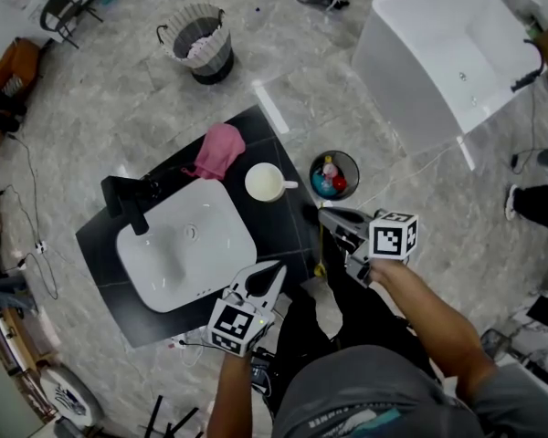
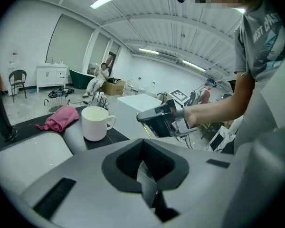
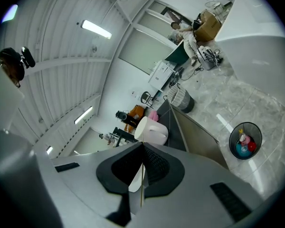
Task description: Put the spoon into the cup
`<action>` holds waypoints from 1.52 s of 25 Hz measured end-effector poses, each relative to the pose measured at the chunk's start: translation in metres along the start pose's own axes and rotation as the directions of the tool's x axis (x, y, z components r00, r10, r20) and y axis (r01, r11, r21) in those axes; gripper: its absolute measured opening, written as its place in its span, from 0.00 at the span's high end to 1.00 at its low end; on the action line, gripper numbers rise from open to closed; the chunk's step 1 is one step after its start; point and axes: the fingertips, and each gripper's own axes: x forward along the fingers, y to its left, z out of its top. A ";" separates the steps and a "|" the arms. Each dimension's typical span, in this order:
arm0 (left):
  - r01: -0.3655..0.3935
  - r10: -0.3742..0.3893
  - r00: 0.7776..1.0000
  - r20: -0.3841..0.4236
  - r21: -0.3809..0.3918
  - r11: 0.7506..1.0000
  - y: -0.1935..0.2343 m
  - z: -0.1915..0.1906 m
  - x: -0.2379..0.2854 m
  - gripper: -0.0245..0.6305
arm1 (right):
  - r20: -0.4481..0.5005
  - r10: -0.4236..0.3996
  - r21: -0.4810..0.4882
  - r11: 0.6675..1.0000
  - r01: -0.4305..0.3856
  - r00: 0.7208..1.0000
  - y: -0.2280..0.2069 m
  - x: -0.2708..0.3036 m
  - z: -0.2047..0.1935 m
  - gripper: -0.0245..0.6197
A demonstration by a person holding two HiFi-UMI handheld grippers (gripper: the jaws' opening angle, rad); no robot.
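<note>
A white cup (image 1: pixel 265 182) stands on the black counter (image 1: pixel 288 235) behind the sink, its handle pointing right. It also shows in both gripper views (image 2: pixel 95 122) (image 3: pixel 152 131). My right gripper (image 1: pixel 321 213) hovers just off the counter's right edge, to the right of and nearer than the cup, and is shut on a thin yellowish spoon (image 1: pixel 321 255) that hangs down from its jaws. The spoon's handle (image 3: pixel 141 186) runs edge-on between the jaws (image 3: pixel 142 148). The left gripper (image 1: pixel 274 272) is over the counter's near edge. Its jaws meet with nothing between them (image 2: pixel 142 144).
A white sink (image 1: pixel 187 245) with a black tap (image 1: pixel 128 203) fills the left of the counter, and a pink cloth (image 1: pixel 219 149) lies behind it. On the floor are a black bin of bottles (image 1: pixel 333 173), a white bathtub (image 1: pixel 438 62) and a basket (image 1: pixel 201 42).
</note>
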 end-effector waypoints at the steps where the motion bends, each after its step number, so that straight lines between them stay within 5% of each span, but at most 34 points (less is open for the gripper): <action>1: -0.002 0.002 1.000 0.000 -0.002 1.000 0.001 -0.001 0.000 0.96 | 0.008 0.000 -0.003 1.000 0.000 1.000 0.001 0.000 0.003 0.91; 12: -0.039 0.039 0.999 0.024 0.003 0.999 0.025 0.014 -0.016 0.96 | 0.068 0.025 -0.108 0.994 -0.018 0.997 0.022 0.006 0.055 0.91; 31: -0.123 0.121 0.989 0.082 0.023 0.992 0.042 0.030 -0.050 0.96 | 0.064 0.068 -0.217 0.975 -0.053 0.996 0.056 0.020 0.068 0.91; 38: -0.152 0.149 0.984 0.100 0.021 0.988 0.048 0.031 -0.060 0.96 | 0.049 0.089 -0.321 0.945 -0.069 0.995 0.081 0.030 0.078 0.91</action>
